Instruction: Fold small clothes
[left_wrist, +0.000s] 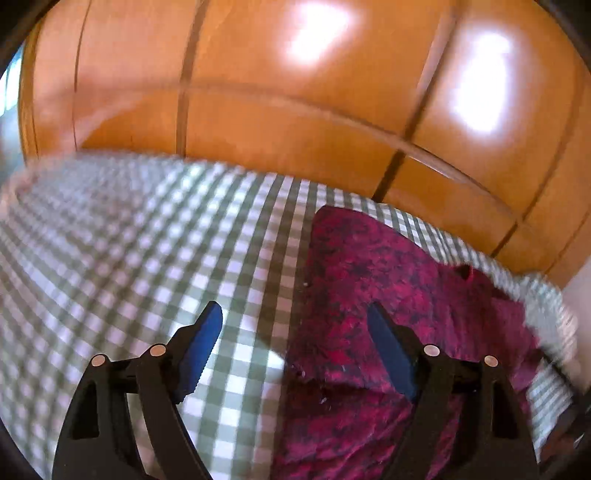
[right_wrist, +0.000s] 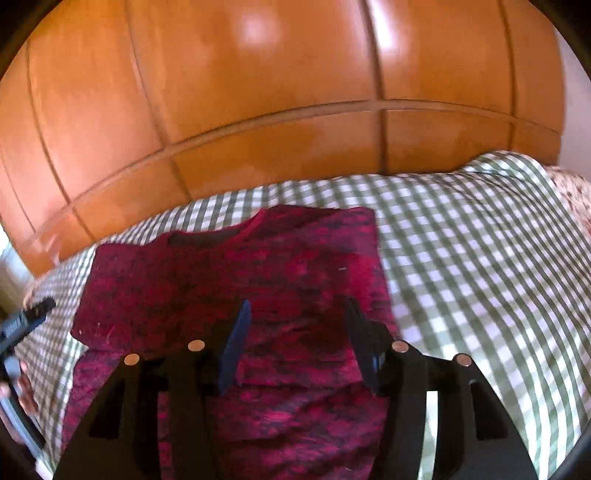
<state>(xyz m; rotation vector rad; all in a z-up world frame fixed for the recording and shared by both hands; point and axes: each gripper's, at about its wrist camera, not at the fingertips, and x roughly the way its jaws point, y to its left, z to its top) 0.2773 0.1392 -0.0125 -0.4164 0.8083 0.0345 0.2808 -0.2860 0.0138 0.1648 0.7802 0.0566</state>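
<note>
Right wrist view: red top (right_wrist: 236, 280) partly folded on checked bed (right_wrist: 480, 258). Right tool (right_wrist: 295, 343) spread, empty, above cloth. Left tool (left_wrist: 295, 347) spread, empty. Next, probably: pinch hem, fold over.

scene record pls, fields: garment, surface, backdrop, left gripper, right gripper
garment: dark red mottled knit top, lying partly folded, neckline towards the wardrobe
surface: green-and-white checked bedsheet
backdrop: glossy orange-brown wooden wardrobe doors
left gripper: open, nothing between the jaws, over the top's edge
right gripper: open, over the top, no cloth held
</note>
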